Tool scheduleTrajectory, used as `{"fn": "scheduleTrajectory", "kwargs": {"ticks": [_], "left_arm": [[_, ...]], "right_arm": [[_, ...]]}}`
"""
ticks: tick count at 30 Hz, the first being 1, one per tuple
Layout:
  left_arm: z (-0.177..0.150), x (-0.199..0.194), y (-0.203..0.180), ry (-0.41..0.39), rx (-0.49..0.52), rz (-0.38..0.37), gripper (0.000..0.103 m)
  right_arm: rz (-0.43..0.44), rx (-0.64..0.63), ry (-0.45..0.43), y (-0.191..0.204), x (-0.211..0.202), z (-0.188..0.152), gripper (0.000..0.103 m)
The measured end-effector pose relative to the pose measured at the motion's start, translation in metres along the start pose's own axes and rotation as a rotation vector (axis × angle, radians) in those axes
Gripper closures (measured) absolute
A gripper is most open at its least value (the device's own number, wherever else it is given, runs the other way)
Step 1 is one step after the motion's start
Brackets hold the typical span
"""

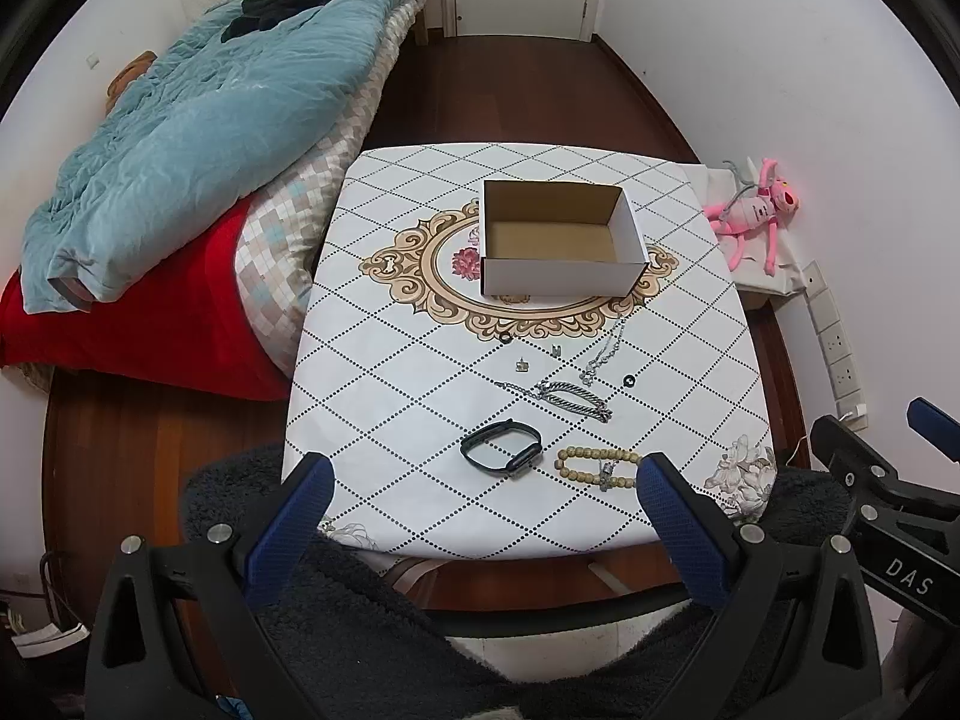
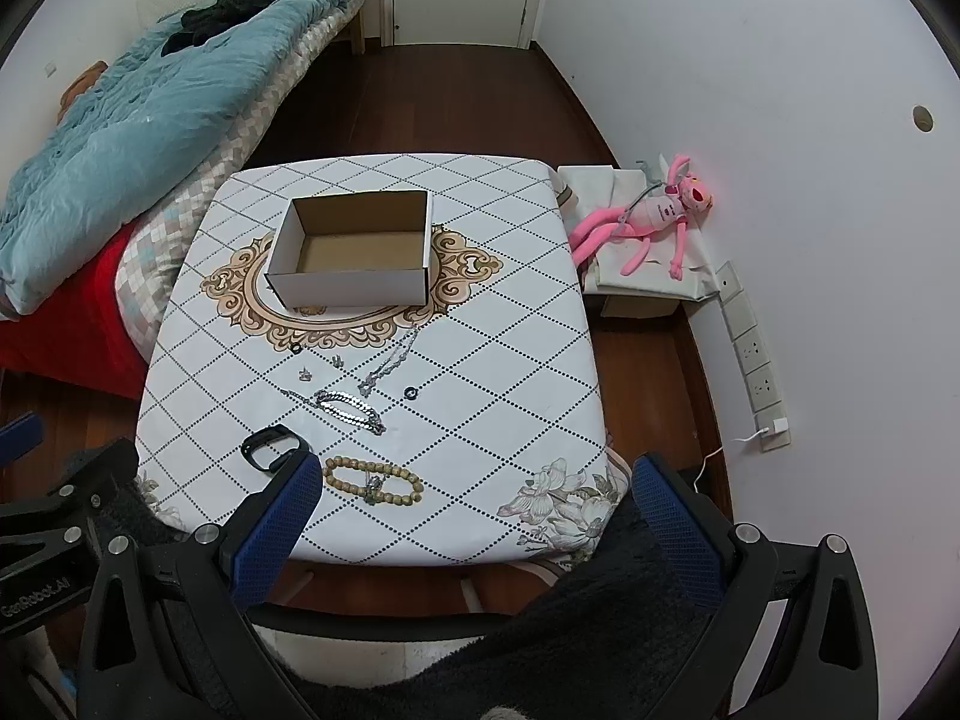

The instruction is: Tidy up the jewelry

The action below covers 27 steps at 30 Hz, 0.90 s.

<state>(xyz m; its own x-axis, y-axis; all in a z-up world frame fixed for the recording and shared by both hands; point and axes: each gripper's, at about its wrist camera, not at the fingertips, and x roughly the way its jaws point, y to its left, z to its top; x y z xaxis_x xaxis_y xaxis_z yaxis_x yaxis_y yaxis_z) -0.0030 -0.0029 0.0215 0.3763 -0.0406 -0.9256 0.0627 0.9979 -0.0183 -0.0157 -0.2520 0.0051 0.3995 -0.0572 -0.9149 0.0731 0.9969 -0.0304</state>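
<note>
Nothing is lying in the cardboard box (image 1: 564, 240) yet, so the step in hand looks like a first pick. A sensible way to be going about it: start with the nearest bulky piece, coming down over it with one finger on each side, closing gently so the beads are not scattering, and lifting clear before carrying it over the box wall. The thin silver chain (image 1: 606, 348) and the small studs would likely be needing a lower, flatter approach.

The left tool (image 1: 480, 495) is hovering spread wide and holding nothing, above the near edge of the surface (image 1: 690, 312); the black watch band (image 1: 501, 447) is sitting just beyond its fingertips. The right tool (image 2: 477, 495) is likewise gaping wide and carrying nothing, with the wooden bead bracelet (image 2: 372, 480) lying just beside its left finger. The silver link bracelet (image 1: 570, 399) is lying further in, between the beads and the box
</note>
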Motion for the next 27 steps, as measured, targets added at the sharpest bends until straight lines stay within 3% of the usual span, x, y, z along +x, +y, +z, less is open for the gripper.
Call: {"fn": "scheduleTrajectory", "kwargs": {"ticks": [18, 24, 27], "left_arm": [[0.004, 0.006, 0.002, -0.01, -0.006, 0.016, 0.0], [0.019, 0.046, 0.016, -0.04, -0.015, 0.114, 0.0], [0.022, 0.082, 0.022, -0.001, -0.015, 0.145, 0.001]], "right_arm": [[0.021, 0.032, -0.005, -0.003, 0.0, 0.002, 0.0], [0.02, 0.081, 0.059, -0.01, 0.049, 0.009, 0.0], [0.027, 0.087, 0.128, -0.006, 0.09, 0.006, 0.0]]}}
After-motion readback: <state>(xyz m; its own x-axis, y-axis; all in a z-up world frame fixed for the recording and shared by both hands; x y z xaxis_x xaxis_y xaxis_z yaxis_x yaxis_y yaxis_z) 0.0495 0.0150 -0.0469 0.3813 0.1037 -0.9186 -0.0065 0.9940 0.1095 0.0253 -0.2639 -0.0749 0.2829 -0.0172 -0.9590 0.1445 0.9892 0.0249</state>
